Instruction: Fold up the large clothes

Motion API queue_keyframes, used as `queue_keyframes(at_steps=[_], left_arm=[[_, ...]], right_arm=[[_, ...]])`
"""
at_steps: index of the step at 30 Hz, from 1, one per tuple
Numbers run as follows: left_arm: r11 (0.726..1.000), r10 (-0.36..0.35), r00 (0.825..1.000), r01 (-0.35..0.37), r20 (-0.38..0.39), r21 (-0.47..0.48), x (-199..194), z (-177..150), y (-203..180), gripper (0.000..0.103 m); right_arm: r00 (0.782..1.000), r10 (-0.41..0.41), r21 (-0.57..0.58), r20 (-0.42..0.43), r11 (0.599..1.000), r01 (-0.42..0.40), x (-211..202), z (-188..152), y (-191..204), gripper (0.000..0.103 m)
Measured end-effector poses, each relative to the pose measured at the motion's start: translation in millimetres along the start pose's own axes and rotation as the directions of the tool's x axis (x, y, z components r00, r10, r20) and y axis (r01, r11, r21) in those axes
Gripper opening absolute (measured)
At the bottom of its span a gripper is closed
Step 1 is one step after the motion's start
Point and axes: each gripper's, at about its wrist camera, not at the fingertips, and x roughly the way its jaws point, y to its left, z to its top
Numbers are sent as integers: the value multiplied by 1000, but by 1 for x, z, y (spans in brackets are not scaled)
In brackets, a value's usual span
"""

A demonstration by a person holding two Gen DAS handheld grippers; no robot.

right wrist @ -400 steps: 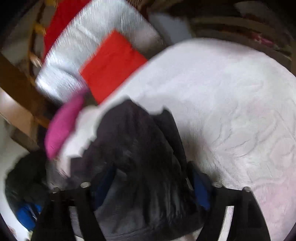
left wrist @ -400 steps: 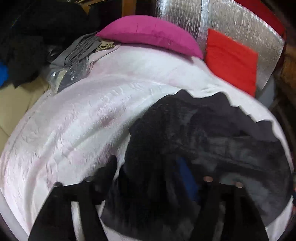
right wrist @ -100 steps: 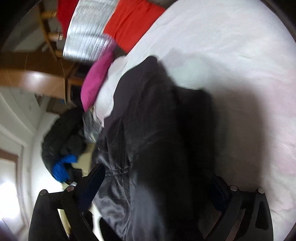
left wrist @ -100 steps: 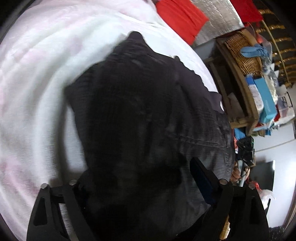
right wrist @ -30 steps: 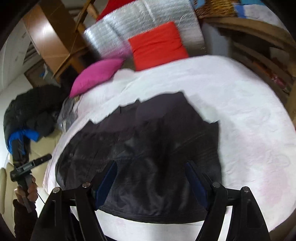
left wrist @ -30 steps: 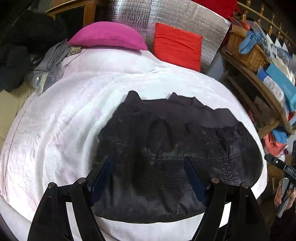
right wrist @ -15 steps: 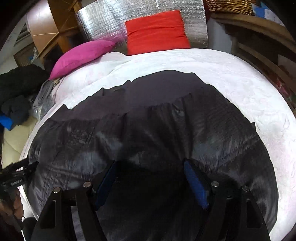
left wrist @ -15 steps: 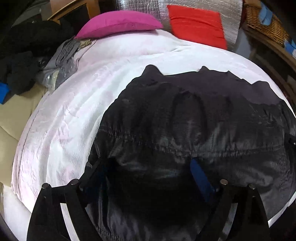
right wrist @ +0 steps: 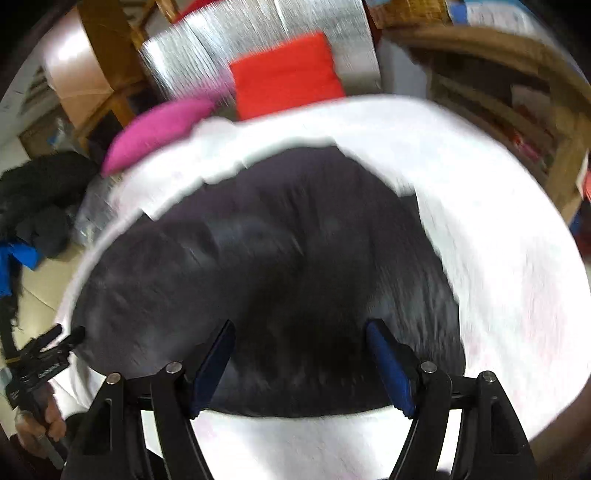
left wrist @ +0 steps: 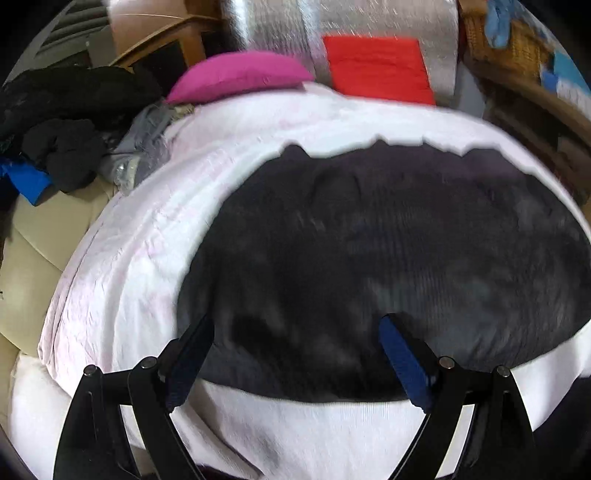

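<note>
The bed (left wrist: 122, 266), under its white cover, fills both views, and your garment (left wrist: 388, 258), a large black piece, lies spread across the near half of it, its near hem close to the bed's front edge. Its far edge is uneven, with small peaks, and the cloth bulges in the middle instead of lying flat. Both views are blurred, so finer creases cannot be read.

Judging from this, the piece is laid out and the first fold is yet to be made. Before you fold, flatten that bulge and square the far edge, or the layers will trap it. Then take the near hem at two points well apart, one per side, lift only enough to clear the cloth below, and carry both at the same pace so the fold line runs straight.

Behind the bed stands a silver panel (left wrist: 369, 22); against it lean a red cushion (left wrist: 376, 66) and a pink pillow (left wrist: 240, 75). A dark clothes pile (left wrist: 62, 122) sits off the bed's left side.

Your left hand-held gripper (left wrist: 297, 334) is wide open, holding nothing, its tips over the near part of the garment; whether they touch it cannot be told. Your right hand-held gripper (right wrist: 301, 338) is likewise spread and empty above the near hem.
</note>
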Motion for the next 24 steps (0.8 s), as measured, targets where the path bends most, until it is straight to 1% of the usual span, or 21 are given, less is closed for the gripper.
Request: queue_keyframes(at_steps=[2, 4, 7, 9, 11, 14, 16, 18, 21, 24], left_arm=[[999, 40, 999, -40, -4, 31, 3, -6, -8, 92], [995, 77, 997, -79, 22, 65, -7, -8, -14, 92], [991, 97, 993, -103, 69, 86, -27, -8, -18, 92], [990, 105, 988, -115, 109, 87, -40, -8, -20, 92], [989, 102, 985, -115, 141, 88, -50, -9, -24, 92], [989, 98, 980, -115, 171, 92, -59, -11, -30, 92], [989, 94, 980, -111, 174, 94, -58, -11, -33, 92], [989, 97, 982, -113, 165, 95, -53, -13, -35, 92], [988, 107, 985, -121, 135, 99, -39, -16, -35, 92], [989, 105, 989, -115, 102, 93, -25, -18, -34, 92]], right_arm=[[1000, -24, -18, -14, 1000, 24, 9, -3, 1, 77], [999, -40, -30, -8, 999, 40, 3, -2, 7, 77], [1000, 7, -13, 8, 1000, -7, -10, 1, 15, 77], [999, 23, -25, 43, 999, -22, -22, 1, 24, 77], [996, 58, -53, 65, 997, -55, -31, 0, 39, 77], [994, 99, -97, 46, 991, -94, -26, -4, 63, 77], [994, 104, -127, 31, 987, -99, -19, -9, 75, 77], [996, 88, -152, 4, 985, -87, -4, -16, 87, 77], [998, 51, -143, -48, 988, -58, 25, -23, 88, 77], [998, 42, -145, -48, 988, -48, 31, -26, 90, 77]])
